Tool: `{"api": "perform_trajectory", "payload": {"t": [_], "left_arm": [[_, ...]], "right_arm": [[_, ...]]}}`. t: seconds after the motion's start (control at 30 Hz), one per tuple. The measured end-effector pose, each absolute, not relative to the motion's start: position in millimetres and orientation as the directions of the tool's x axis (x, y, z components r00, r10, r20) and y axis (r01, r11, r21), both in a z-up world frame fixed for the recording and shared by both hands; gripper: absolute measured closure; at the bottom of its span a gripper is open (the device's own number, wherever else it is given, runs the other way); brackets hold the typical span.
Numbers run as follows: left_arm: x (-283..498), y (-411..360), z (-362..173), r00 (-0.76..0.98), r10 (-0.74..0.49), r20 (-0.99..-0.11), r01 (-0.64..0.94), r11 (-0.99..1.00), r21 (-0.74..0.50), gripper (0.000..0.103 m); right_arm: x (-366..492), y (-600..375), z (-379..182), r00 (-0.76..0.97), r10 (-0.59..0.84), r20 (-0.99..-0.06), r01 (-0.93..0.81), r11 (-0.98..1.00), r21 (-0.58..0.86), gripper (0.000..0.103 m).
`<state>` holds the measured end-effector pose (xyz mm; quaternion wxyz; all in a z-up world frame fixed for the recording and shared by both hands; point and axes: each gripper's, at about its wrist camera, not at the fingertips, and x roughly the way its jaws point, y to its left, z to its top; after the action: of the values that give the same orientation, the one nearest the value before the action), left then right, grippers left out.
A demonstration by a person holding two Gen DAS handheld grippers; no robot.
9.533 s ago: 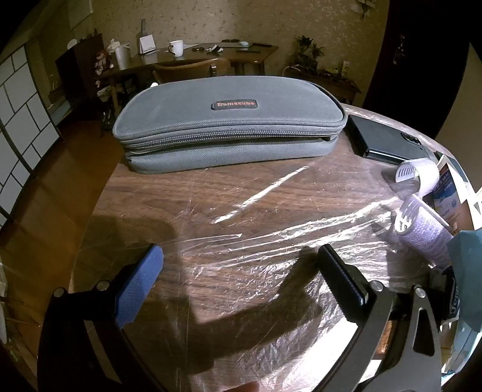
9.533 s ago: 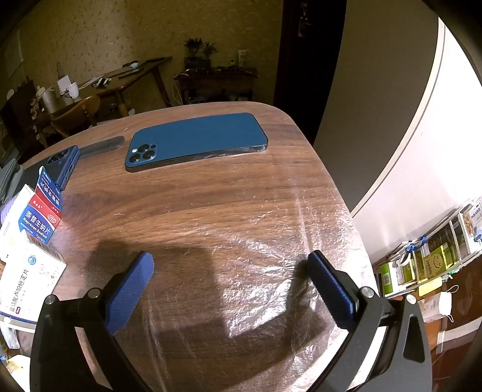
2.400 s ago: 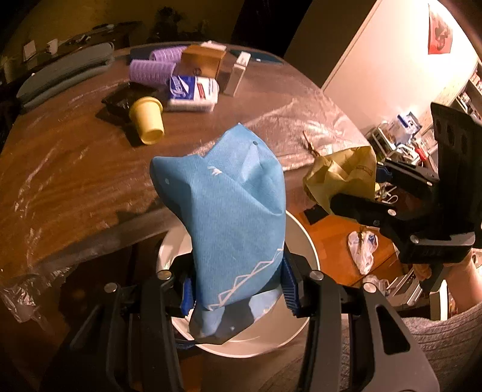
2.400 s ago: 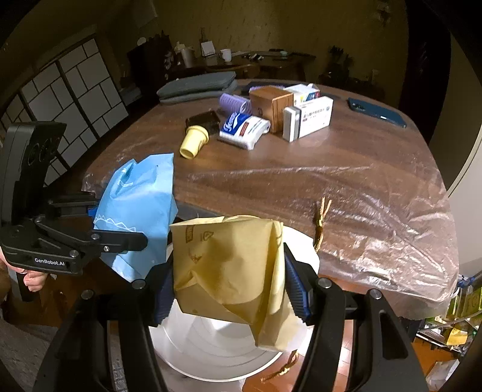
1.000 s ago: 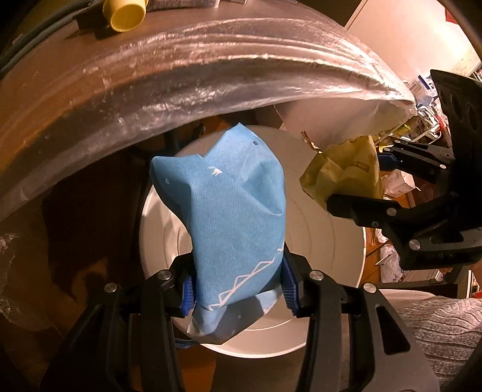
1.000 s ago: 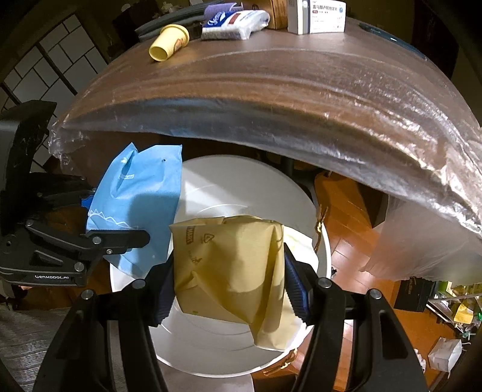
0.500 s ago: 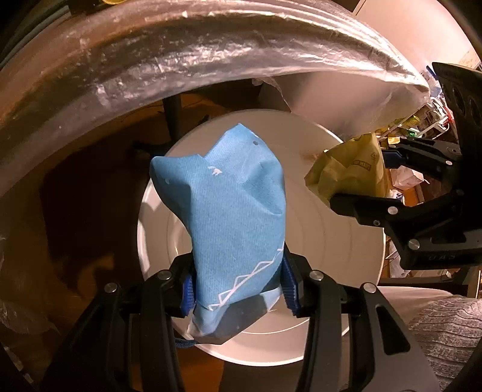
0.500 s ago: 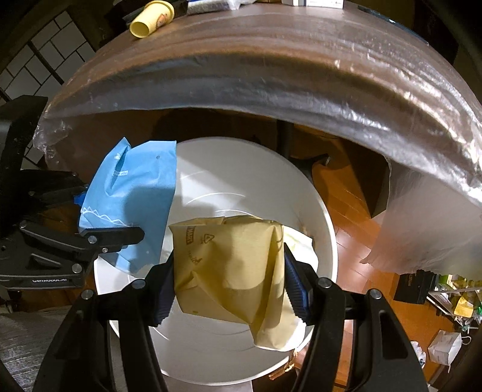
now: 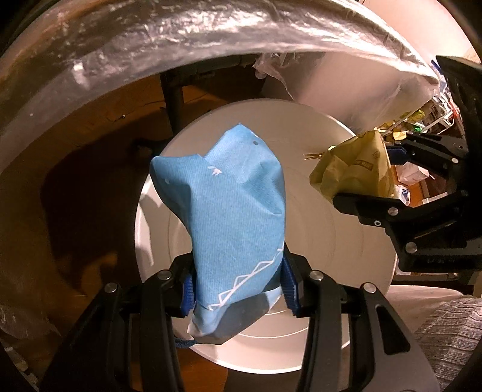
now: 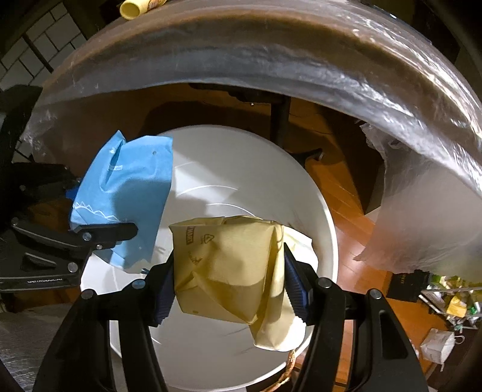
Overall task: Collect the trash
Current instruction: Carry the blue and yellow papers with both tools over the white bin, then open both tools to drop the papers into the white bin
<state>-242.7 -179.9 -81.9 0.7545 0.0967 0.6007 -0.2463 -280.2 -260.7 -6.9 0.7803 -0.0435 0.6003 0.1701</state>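
Both packets now lowered from surface height over the white bin (image 9: 355, 217): left tool (image 9: 238, 289) clamped on blue packet (image 9: 229, 211), right tool (image 10: 229, 289) on yellow packet (image 10: 229, 265), ready to drop.

Below us the white bin (image 10: 323, 211) gapes open; the desk edge (image 10: 271, 60) overhangs beyond the bin, its leg (image 10: 278, 120) behind.

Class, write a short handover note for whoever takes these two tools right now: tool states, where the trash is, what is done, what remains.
Left tool: shut on the blue wrapper, pointing down over the white bin.
Right tool: shut on the yellow paper bag, also above the bin.
Done: both pieces are carried off the plastic-covered table.
Left: release both into the bin. A yellow cup sits on the table.
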Motion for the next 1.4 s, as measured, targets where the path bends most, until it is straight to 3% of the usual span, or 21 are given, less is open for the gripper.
{"api": "perform_trajectory", "payload": {"t": [1.4], "left_arm": [[-248.1,-190.5,-96.9,0.169,-0.109,-0.980,0.574,0.819,0.008,0.057]], "right_arm": [[-264.7,-237.3,-43.2,0.071,0.098,-0.993,-0.433,0.900,0.058,0.042]]}}
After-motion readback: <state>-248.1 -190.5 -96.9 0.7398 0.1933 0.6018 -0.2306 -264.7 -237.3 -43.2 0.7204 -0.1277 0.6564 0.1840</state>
